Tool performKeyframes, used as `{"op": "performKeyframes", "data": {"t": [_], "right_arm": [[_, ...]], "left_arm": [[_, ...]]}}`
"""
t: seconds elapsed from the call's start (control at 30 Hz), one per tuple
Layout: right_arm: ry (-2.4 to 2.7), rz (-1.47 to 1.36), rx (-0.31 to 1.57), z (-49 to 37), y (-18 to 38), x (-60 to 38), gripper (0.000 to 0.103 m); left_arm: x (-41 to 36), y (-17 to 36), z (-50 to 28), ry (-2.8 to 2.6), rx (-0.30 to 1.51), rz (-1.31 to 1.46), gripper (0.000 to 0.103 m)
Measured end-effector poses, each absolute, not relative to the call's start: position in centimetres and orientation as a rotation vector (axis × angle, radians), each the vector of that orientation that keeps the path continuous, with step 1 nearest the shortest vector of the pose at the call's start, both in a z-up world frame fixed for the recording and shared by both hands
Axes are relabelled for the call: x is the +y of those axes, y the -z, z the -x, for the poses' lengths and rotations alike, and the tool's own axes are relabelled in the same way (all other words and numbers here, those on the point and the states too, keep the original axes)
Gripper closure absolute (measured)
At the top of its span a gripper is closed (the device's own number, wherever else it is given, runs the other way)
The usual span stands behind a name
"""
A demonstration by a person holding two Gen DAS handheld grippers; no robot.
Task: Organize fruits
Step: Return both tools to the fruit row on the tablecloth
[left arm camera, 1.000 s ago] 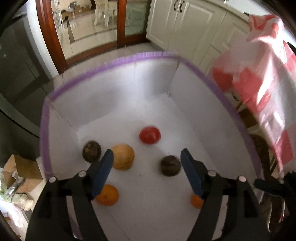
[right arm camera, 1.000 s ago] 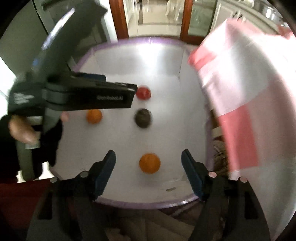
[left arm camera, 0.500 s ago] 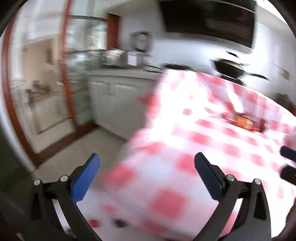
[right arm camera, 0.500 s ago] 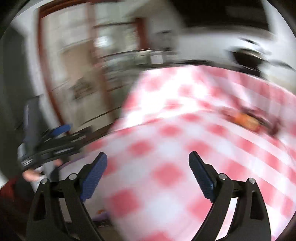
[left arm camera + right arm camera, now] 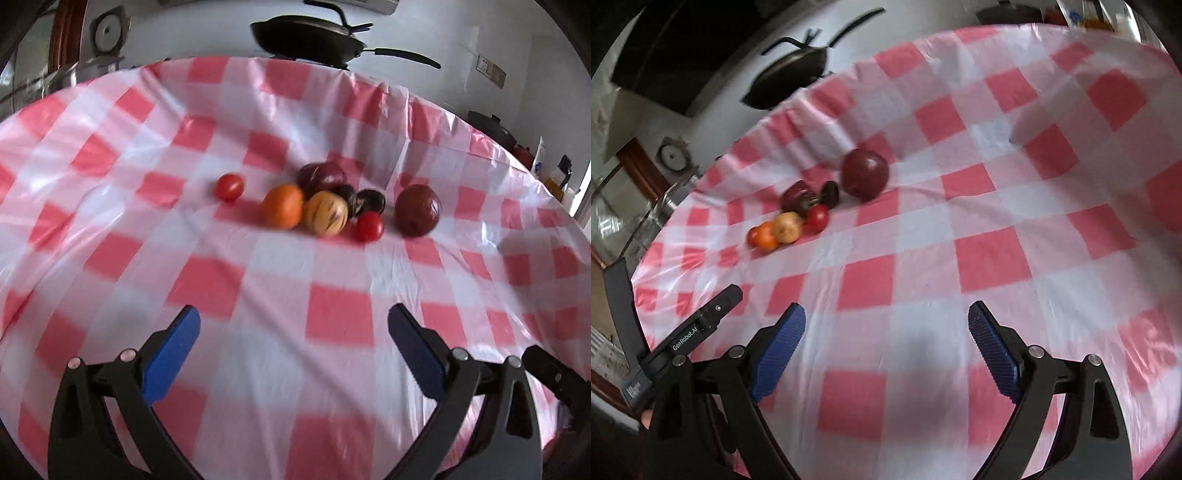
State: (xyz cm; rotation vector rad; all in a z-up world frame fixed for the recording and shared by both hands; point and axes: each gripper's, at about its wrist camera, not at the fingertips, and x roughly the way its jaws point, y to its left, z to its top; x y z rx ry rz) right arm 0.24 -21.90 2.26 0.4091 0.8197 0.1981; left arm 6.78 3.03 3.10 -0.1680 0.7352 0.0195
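Note:
A cluster of fruit lies on the red-and-white checked tablecloth (image 5: 258, 280). In the left wrist view I see a small red tomato (image 5: 229, 187), an orange (image 5: 283, 206), a striped yellow fruit (image 5: 325, 213), a second red tomato (image 5: 369, 226), a big dark red fruit (image 5: 417, 210), a purple one (image 5: 321, 176) and a dark one (image 5: 367, 202) behind. The right wrist view shows the same group, with the dark red fruit (image 5: 864, 174) and the orange (image 5: 766, 236). My left gripper (image 5: 293, 325) and right gripper (image 5: 886, 325) both stand open and empty, well short of the fruit.
A black pan (image 5: 308, 38) sits beyond the table's far edge, by a white wall. Bottles (image 5: 541, 158) stand at the far right. The left gripper's body (image 5: 701, 325) shows at the left of the right wrist view. Broad bare cloth lies between the grippers and the fruit.
Both grippers have swung away from the white purple-rimmed box of fruit over to the checked table. Their jaws stand wider than a second ago.

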Motion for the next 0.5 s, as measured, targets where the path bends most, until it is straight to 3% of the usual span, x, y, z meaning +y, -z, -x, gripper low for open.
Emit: {"op": "performKeyframes", "data": {"t": [0.27,0.5], "right_arm": [[-0.154,-0.324,0.726,-8.2,-2.8,-20.3,0.016],[-0.09,-0.374,0.799,-14.9,-1.9,-18.7,0.016]], "left_arm": [[5.3,-4.5,-5.1,-0.032,0.59,0.17,0.001],[7.5,-3.1,-7.2,-0.083,0.725,0.268,0.001]]}}
